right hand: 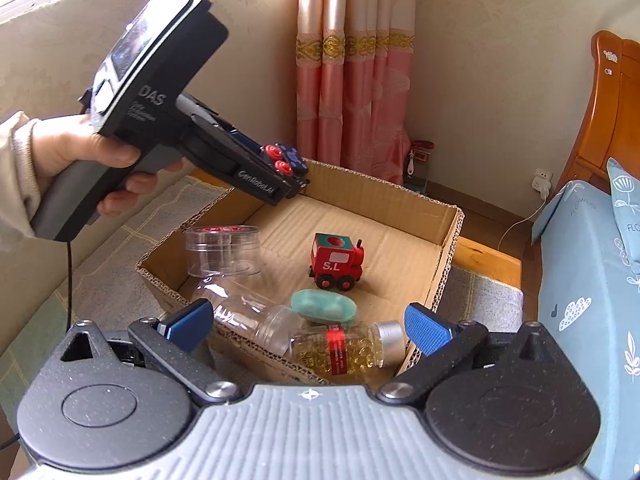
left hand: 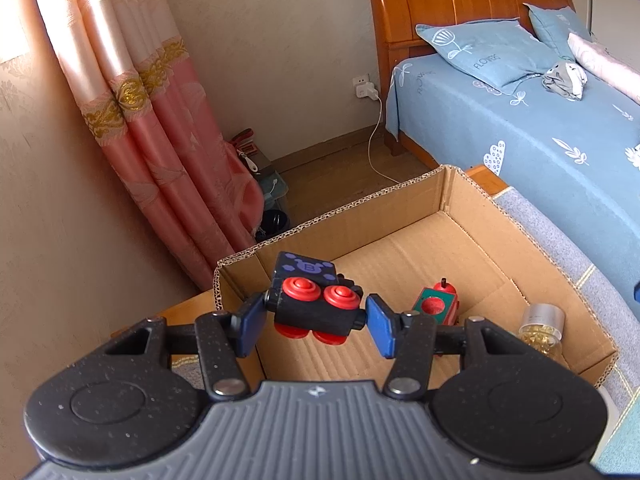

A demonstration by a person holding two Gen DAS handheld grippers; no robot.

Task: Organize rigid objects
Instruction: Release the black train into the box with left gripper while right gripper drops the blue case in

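Room: bedroom corner, pink curtain (left hand: 132,120), bed with blue sheet (left hand: 540,140), wooden headboard; cardboard box (left hand: 472,200) sits on a grey cloth surface.
Left wrist view, gripper: left gripper (left hand: 316,320) clenched on a black toy train (left hand: 316,300) with red wheels, blue pads pressing its two ends, wheels facing the camera.
Left wrist view, train place: held in the air over the near-left corner of the box, above the floor of it, not touching cardboard.
Left wrist view, box contents: red toy train (left hand: 436,300) on the box floor, capsule bottle (left hand: 542,330) with silver cap at the right wall.
Right wrist view, gripper: right gripper (right hand: 308,328) released, fingers spread wide, nothing between them, hanging over the box's near edge.
Right wrist view, contents: red train upright mid-box, clear round jar (right hand: 223,250) in the left corner, clear bottle (right hand: 248,316) lying on its side, green oval case (right hand: 323,307), capsule bottle lying just below the open fingers.
Right wrist view, hand pose: person's left hand (right hand: 92,168) wraps the pistol handle, gripper tilted downward toward the box, sleeve at the frame edge.
Risk 1: grip is only on the train's ends, so it may pivot or slip if the wrist jerks.
Risk 2: released from this height it could bounce, or roll on its wheels into the red train.
Risk 3: right gripper close to the capsule bottle; a drift down could knock it.
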